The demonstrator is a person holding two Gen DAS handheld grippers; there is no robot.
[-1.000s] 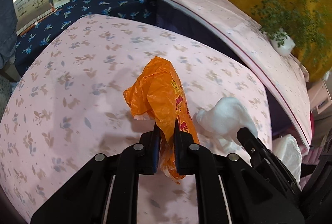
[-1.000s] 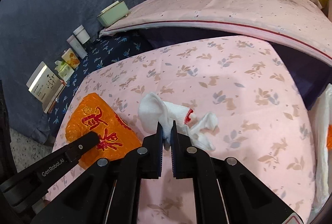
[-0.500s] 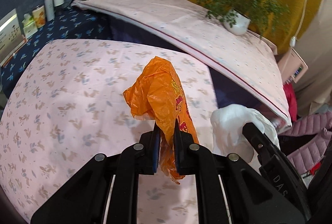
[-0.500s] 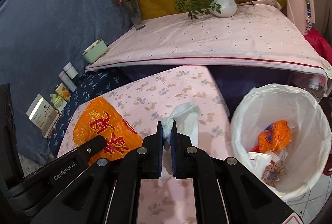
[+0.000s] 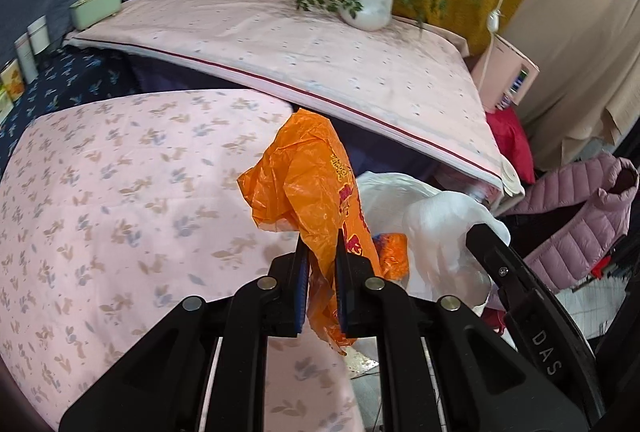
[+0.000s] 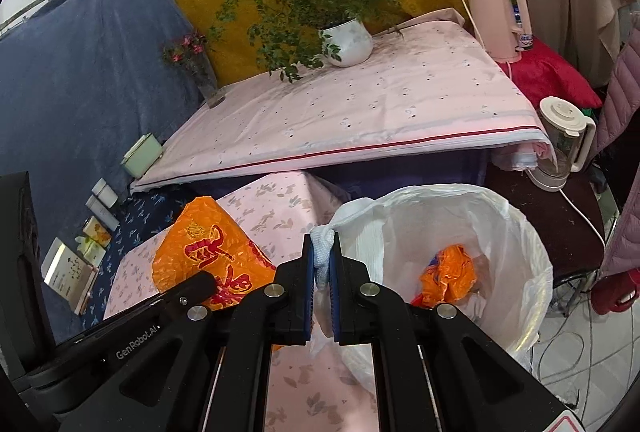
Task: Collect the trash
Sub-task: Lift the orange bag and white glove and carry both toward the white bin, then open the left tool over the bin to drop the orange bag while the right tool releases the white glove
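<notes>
We are pinching an orange bag (image 5: 308,188) in our left hand-held gripper (image 5: 322,264), held above the floral worktop (image 5: 120,192) edge. Our right hand-held gripper (image 6: 321,264) is clamping a white cloth (image 6: 323,252) at the bin's (image 6: 520,232) rim, at nine o'clock of its opening. Orange trash (image 6: 448,272) is lying inside the bin.

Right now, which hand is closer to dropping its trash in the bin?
Right, I think. The right hand-held gripper, shut on the white cloth, is at the rim of the white-lined trash bin. The left hand-held gripper, clamping the orange plastic bag, is above the floral tablecloth.
</notes>
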